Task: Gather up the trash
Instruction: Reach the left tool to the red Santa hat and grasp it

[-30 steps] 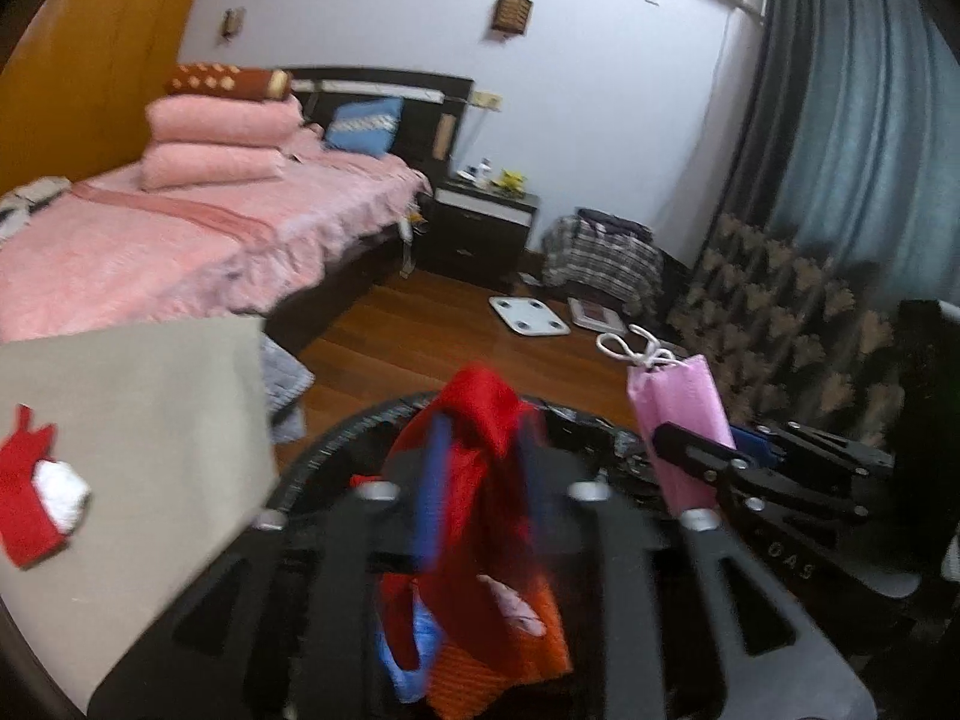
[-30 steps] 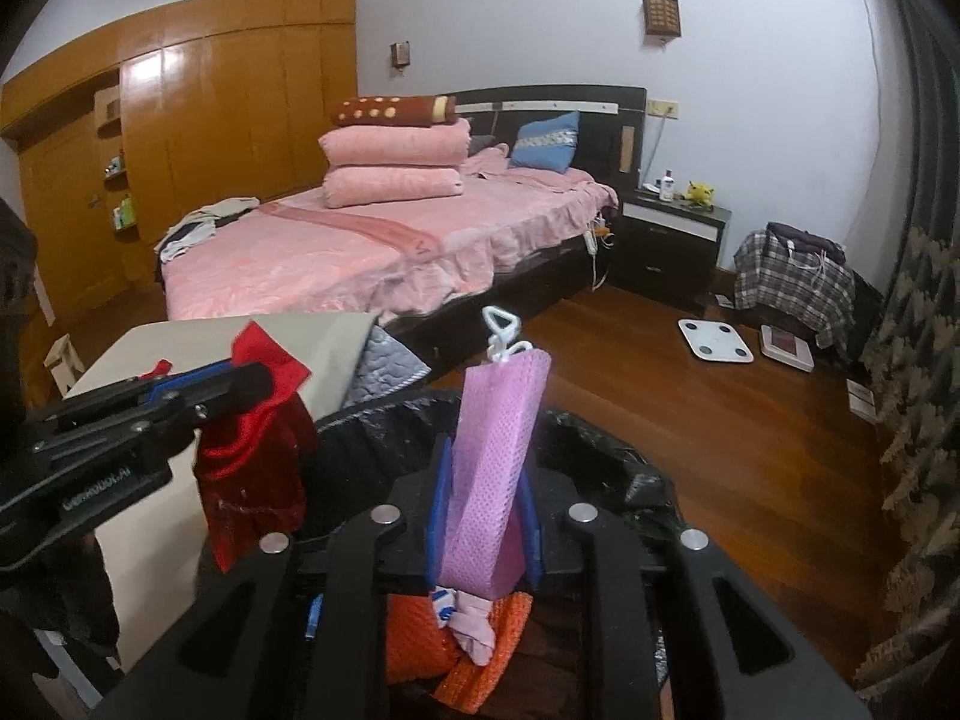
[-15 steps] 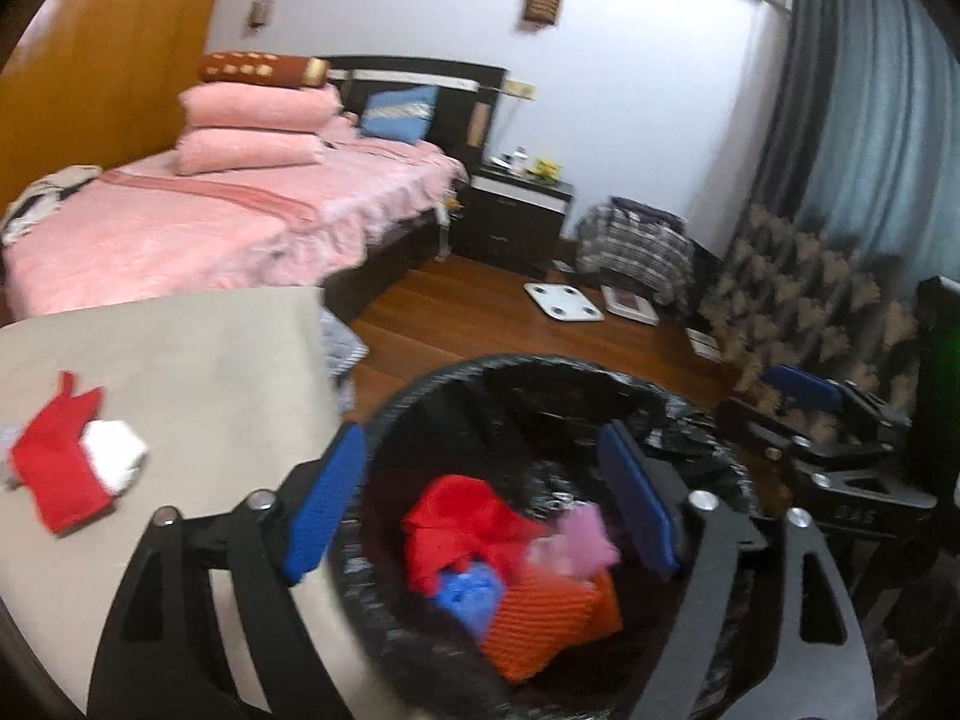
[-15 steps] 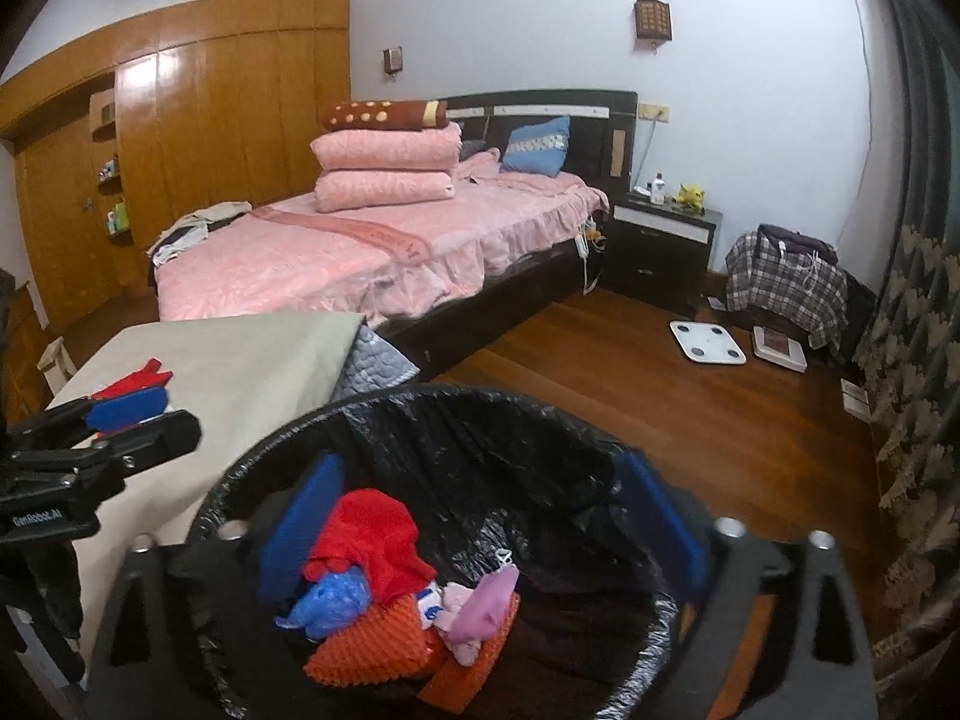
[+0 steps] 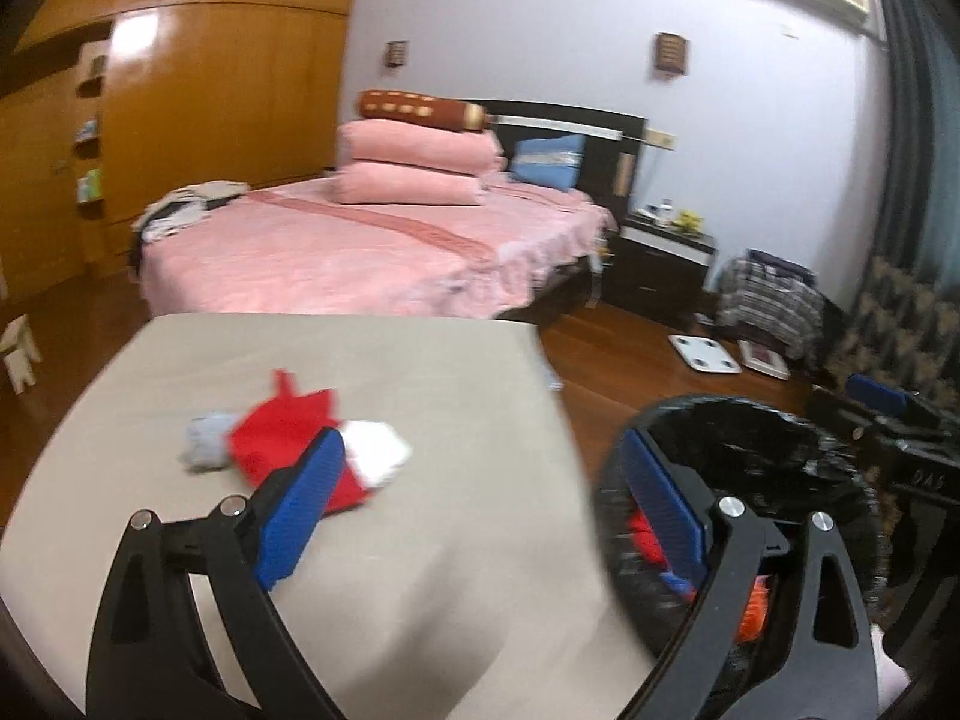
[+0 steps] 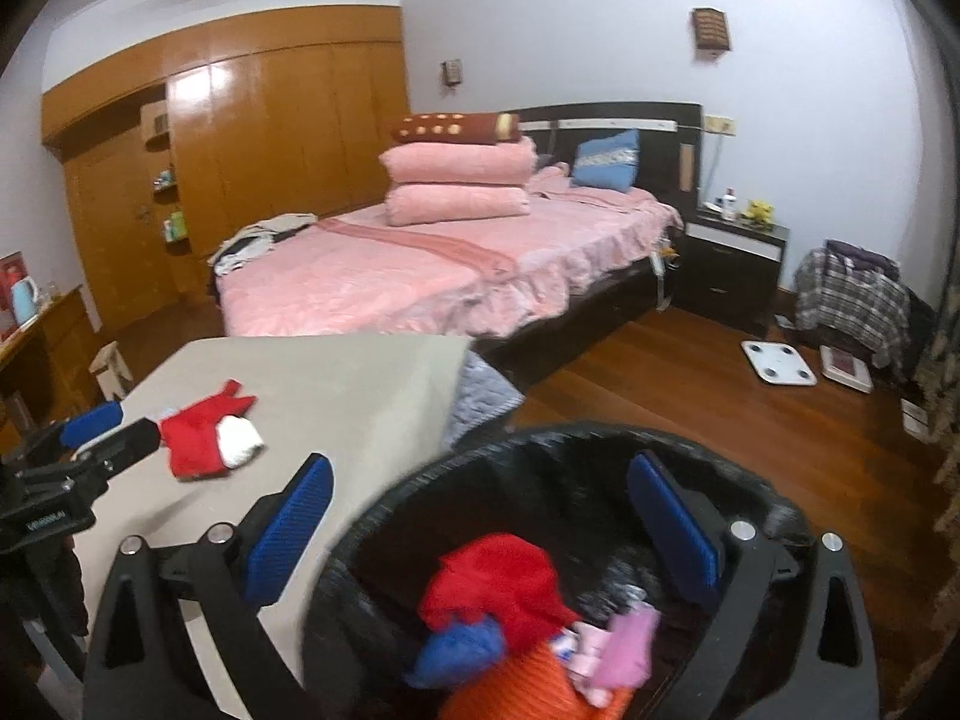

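A black-lined trash bin (image 6: 600, 438) stands beside the beige table (image 6: 330, 384). In it lie a red cloth (image 6: 498, 576), a blue scrap (image 6: 462, 648), an orange piece (image 6: 528, 684) and a pink bag (image 6: 624, 642). My right gripper (image 6: 480, 528) hangs open over the bin, empty. On the table rests a red scrap (image 5: 282, 438) with a white wad (image 5: 378, 450) and a grey bit (image 5: 204, 450). My left gripper (image 5: 480, 498) is over the table's edge, jaws still opening, nothing between them; its left pad is just short of the red scrap. The bin (image 5: 750, 414) is to its right.
A pink bed (image 6: 420, 276) with stacked pillows fills the back. A dark nightstand (image 6: 732, 264), a white scale (image 6: 777, 363) and a pile of plaid clothes (image 6: 852, 294) are on the wood floor at right. A small stool (image 6: 111, 369) stands left of the table.
Both grippers opened; the red cloth and the pink bag dropped into the bin. The left gripper then swung left over the table toward the red scrap. The right shifted slightly left.
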Demonstrator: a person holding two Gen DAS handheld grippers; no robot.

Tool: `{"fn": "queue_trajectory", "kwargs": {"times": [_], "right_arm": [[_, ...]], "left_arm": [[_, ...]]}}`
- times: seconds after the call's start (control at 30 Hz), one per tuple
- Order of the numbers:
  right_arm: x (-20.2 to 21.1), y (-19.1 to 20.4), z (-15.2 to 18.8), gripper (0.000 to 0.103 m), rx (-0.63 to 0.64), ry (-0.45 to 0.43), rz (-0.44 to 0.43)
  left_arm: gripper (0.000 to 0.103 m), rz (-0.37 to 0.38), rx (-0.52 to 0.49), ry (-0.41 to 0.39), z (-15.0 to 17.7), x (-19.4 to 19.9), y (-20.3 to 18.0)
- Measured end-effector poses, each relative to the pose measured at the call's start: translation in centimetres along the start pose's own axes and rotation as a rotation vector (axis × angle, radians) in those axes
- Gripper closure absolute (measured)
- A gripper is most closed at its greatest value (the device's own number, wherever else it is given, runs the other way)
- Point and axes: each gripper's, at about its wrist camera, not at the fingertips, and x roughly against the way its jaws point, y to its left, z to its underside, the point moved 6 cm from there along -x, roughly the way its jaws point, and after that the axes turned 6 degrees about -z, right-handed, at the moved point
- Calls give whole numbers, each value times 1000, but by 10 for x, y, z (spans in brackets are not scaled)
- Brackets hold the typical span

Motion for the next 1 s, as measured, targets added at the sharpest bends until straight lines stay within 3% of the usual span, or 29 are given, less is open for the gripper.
{"fn": "queue_trajectory", "kwargs": {"times": [0.37,0.73,0.87,1.0], "right_arm": [[-68,77,-15,6,19,5,-83],[-117,108,0,6,37,67,-96],[-124,114,3,6,59,76,-99],[-126,117,4,6,65,81,-101]], "left_arm": [[13,-144,58,27,1,-28,85],[24,-151,83,120,22,-78,116],[41,-106,105,164,29,-95,116],[72,-62,118,203,36,-108,112]]}}
